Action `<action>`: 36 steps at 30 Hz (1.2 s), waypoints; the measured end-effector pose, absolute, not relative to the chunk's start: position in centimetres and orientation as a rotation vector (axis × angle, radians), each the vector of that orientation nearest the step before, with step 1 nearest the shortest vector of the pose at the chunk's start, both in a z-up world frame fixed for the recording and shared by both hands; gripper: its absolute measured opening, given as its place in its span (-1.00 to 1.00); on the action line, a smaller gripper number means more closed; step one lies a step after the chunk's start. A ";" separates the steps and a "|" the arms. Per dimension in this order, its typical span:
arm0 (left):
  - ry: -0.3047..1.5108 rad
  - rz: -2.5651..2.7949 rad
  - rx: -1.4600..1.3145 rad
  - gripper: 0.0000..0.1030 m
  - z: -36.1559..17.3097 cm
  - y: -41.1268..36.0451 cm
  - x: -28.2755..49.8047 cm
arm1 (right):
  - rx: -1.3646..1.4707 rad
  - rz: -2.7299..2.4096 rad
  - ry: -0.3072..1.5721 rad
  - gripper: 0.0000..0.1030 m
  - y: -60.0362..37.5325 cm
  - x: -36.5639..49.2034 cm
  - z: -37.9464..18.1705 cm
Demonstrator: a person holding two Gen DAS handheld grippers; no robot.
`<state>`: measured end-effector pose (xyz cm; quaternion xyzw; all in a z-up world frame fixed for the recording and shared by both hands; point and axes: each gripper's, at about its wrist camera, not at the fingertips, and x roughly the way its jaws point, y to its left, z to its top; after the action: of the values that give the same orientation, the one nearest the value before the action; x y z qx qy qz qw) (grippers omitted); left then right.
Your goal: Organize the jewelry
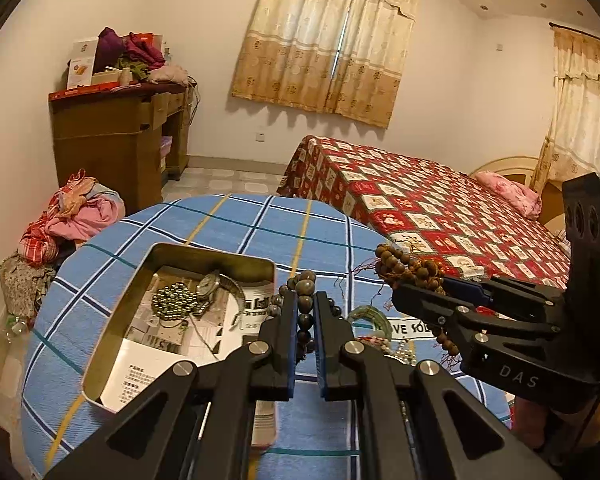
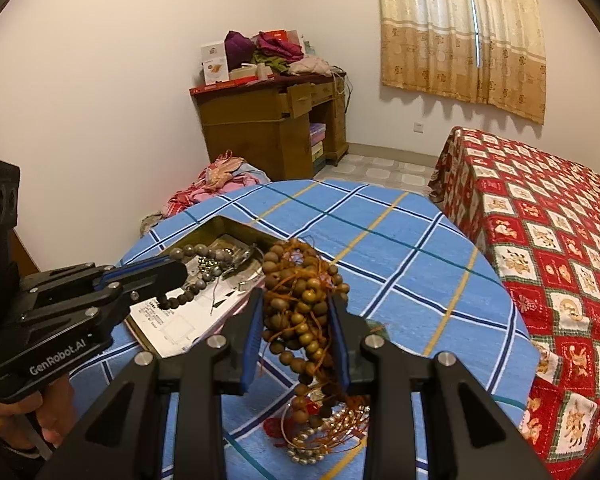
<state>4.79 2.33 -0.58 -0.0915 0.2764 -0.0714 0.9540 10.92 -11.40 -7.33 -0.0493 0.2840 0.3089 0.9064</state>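
The round counter (image 1: 236,224), under a blue plaid cloth, fell away on every side, with bare cloth open beyond the tin (image 1: 120,320) toward the far rim and the bed (image 1: 440,208) just past its right edge. The open metal tin sat near the counter's left side, holding a watch (image 1: 210,284), a clump of small brassy beads (image 1: 174,302) and printed paper (its near corner close to the counter's edge). The left gripper (image 1: 305,300) reached forward level over the counter beside the tin, its fingers pinched on a dark bead bracelet (image 1: 304,280) that looped above the tips. The right gripper (image 2: 298,308) was held above the counter, angled in from the right, clamped on a bunch of brown wooden beads (image 2: 300,300) with orange cord dangling. Below it lay a pearl strand (image 2: 308,450) on the cloth
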 end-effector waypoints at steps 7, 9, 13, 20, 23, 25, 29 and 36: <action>0.553 -0.087 -0.196 -0.88 -0.6 4.6 4.7 | -0.114 0.664 0.578 -0.36 -10.0 11.1 -7.1; 0.552 -0.070 -0.203 -0.88 -0.6 5.3 4.8 | -0.115 0.674 0.577 -0.36 -9.4 11.2 -7.1; 0.552 -0.029 -0.219 -0.88 -0.8 7.0 4.9 | -0.120 0.693 0.580 -0.36 -8.4 11.4 -7.2; 0.569 0.004 -0.211 -0.88 -1.5 8.3 5.8 | -0.129 0.729 0.586 -0.36 -6.4 11.7 -7.5; 0.585 0.006 -0.208 -0.88 -1.9 8.5 6.4 | -0.127 0.743 0.593 -0.36 -5.5 12.1 -7.7; 0.599 0.009 -0.205 -0.87 -2.3 8.8 6.9 | -0.130 0.749 0.597 -0.36 -5.1 12.3 -7.8; 0.621 0.007 -0.194 -0.87 -2.8 9.3 7.5 | -0.132 0.759 0.606 -0.36 -4.0 12.9 -8.2; 0.643 0.010 -0.176 -0.87 -3.2 10.2 8.4 | -0.136 0.772 0.633 -0.36 -2.1 13.4 -9.2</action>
<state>8.38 10.19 -3.22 -0.0864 0.3158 0.0048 0.9449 13.42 -2.10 -9.21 -0.0653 0.3031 0.3697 0.8759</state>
